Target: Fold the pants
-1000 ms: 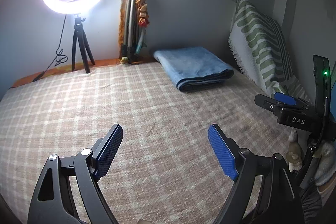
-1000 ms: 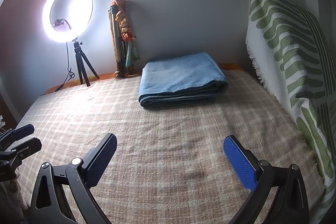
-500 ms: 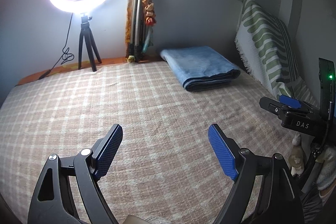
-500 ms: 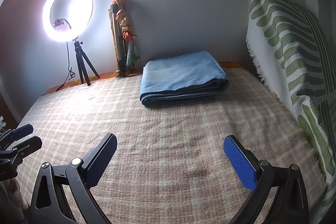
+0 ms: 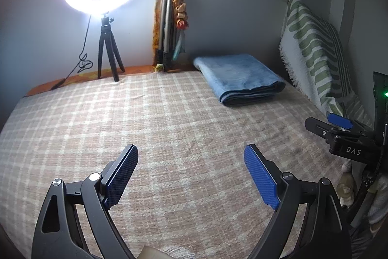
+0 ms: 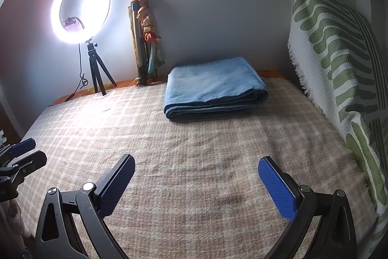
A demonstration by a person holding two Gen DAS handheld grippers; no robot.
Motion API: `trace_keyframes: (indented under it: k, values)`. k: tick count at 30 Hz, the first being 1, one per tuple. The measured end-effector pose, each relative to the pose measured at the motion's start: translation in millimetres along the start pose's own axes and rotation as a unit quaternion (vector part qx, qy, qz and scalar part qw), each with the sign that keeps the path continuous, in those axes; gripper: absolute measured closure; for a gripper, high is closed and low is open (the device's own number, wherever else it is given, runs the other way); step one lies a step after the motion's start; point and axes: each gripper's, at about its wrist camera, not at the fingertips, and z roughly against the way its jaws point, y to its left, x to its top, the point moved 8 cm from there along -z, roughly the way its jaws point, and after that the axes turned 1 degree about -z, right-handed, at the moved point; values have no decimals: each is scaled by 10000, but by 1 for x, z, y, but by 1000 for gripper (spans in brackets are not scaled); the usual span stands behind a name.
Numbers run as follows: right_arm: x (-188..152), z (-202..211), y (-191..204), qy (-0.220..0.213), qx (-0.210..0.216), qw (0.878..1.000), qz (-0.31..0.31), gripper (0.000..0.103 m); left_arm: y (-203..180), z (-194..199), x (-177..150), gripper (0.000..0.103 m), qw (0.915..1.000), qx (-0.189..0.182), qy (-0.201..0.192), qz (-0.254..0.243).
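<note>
The blue pants (image 5: 238, 77) lie folded in a flat rectangular stack at the far side of the checked bed cover (image 5: 155, 128), near the back wall; they also show in the right wrist view (image 6: 213, 91). My left gripper (image 5: 191, 154) is open and empty, hovering above the cover well short of the pants. My right gripper (image 6: 196, 164) is open and empty, also well short of them. The right gripper shows at the right edge of the left wrist view (image 5: 339, 128), and the left gripper at the left edge of the right wrist view (image 6: 21, 154).
A lit ring light (image 6: 80, 9) on a small tripod (image 6: 97, 74) stands at the back left. A folded tripod with cloth (image 6: 145, 40) leans on the back wall. A green-and-white patterned pillow (image 6: 339, 52) stands along the right side.
The left wrist view has shifted, so the ring light and pants sit further right and closer in its frame. The right view is nearly unchanged. Both grippers stay open.
</note>
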Motion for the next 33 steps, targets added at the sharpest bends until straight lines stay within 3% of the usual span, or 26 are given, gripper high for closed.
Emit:
trace_keyframes:
  k: [33]
  values:
    - [-6,-5,8,119,63,9998,178,0,-2,1,-1,14,9999,122,-8,-115]
